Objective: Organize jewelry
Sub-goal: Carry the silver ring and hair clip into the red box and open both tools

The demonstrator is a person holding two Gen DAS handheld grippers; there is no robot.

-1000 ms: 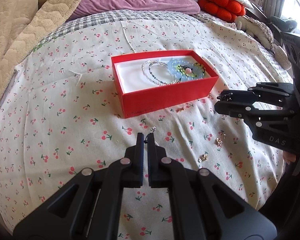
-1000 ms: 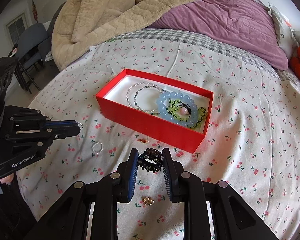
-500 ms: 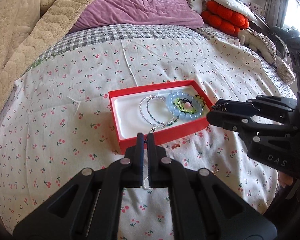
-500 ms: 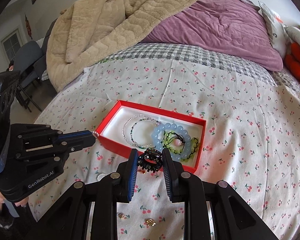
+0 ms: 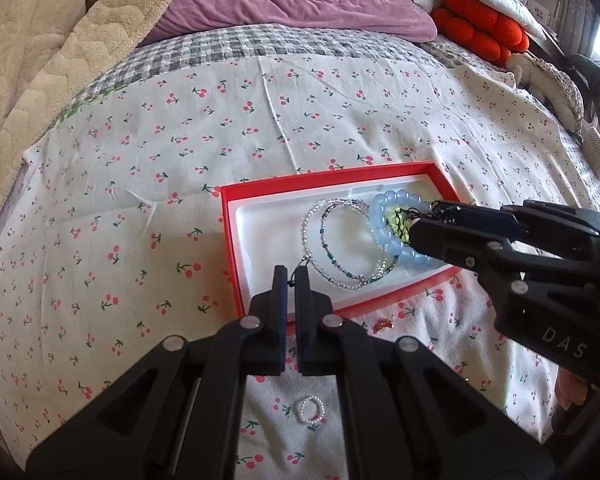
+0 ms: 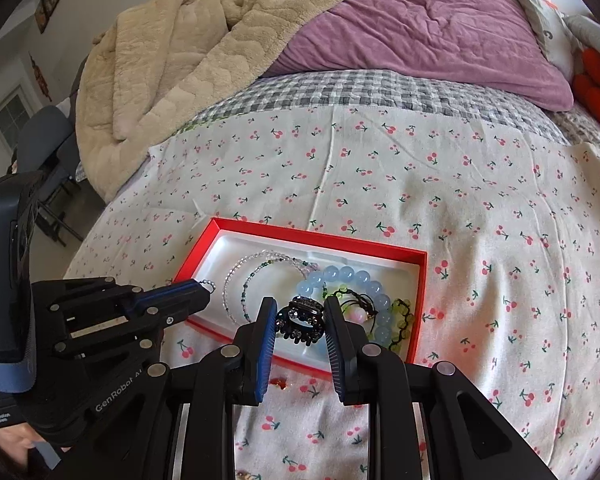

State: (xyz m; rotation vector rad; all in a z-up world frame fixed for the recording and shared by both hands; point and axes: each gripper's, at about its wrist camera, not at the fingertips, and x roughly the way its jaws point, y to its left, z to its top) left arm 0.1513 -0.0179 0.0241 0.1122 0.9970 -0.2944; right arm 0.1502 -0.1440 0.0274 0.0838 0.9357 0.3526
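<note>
While the right gripper (image 6: 300, 318) had its jaws partly open and clamped on a black hair claw clip (image 6: 301, 316), both blue-lined pads pressed the clip's sides, holding it above the near part of the red box (image 6: 418, 304). Left gripper (image 5: 290, 280) had its jaws nearly fully closed, pinching a small silver beaded piece (image 5: 303, 261) at the tips; in the right wrist view a little beaded loop stuck out past those tips, over the box's left end. What kind of jewelry it was could not be told.

Red box lay open on the cherry-print sheet (image 5: 180, 152), white liner inside. Within it: two thin beaded bracelets (image 5: 340, 244) overlapping around the middle, a pale blue chunky bead bracelet (image 5: 384, 228) toward the right end, and a green bead bracelet with black cord (image 6: 400, 316) touching the blue one. Left end of the liner was bare.

On the sheet outside the box: a small white bead ring (image 5: 310, 410) near the left gripper's frame, a small red-gold piece (image 5: 382, 324) just beside the box's near wall.

Farther back: grey checked quilt (image 6: 360, 88), purple duvet (image 6: 420, 28), beige fleece blanket (image 6: 188, 48), red-orange cushion (image 5: 480, 28).
</note>
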